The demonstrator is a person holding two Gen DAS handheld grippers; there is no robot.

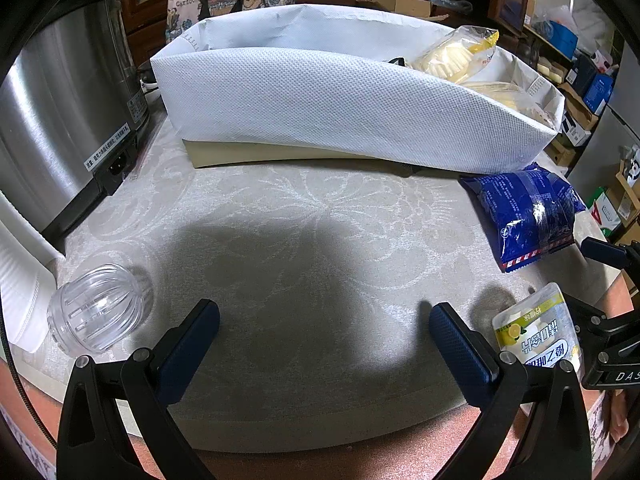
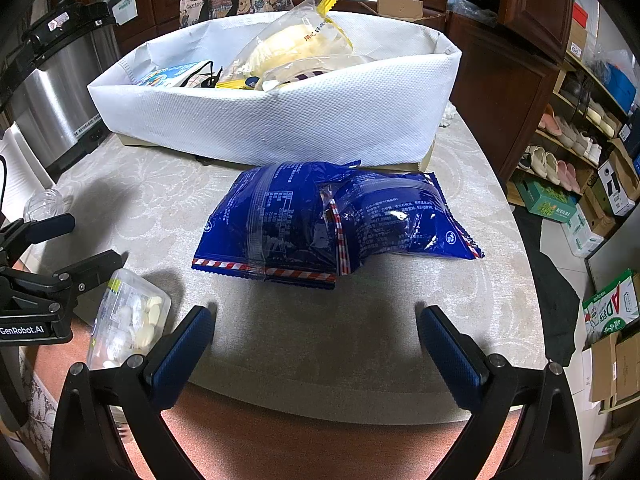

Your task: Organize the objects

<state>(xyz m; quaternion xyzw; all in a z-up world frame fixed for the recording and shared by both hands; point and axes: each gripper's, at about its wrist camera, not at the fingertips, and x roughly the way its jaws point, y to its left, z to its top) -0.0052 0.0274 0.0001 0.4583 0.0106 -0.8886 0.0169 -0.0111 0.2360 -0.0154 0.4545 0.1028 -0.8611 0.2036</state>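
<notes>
A white fabric bin [image 1: 320, 108] stands at the back of the table and shows in the right wrist view [image 2: 304, 120] too, holding yellow snack bags [image 2: 296, 44]. Two blue snack packets [image 2: 332, 220] lie in front of it, also seen at the right in the left wrist view [image 1: 524, 212]. A clear box of lemon tablets [image 1: 536, 332] lies near the front edge, left of my right gripper [image 2: 128, 324]. A clear plastic cap [image 1: 96, 312] lies at the front left. My left gripper [image 1: 324, 328] is open and empty over bare tablecloth. My right gripper [image 2: 316, 332] is open and empty just short of the blue packets.
A steel cooker [image 1: 68, 120] stands at the back left. A white object [image 1: 20, 280] lies at the left edge. Dark wood cabinets [image 2: 512, 60] and shelves of shoes and boxes [image 2: 580, 152] are to the right. The table's front edge [image 2: 320, 408] is close below both grippers.
</notes>
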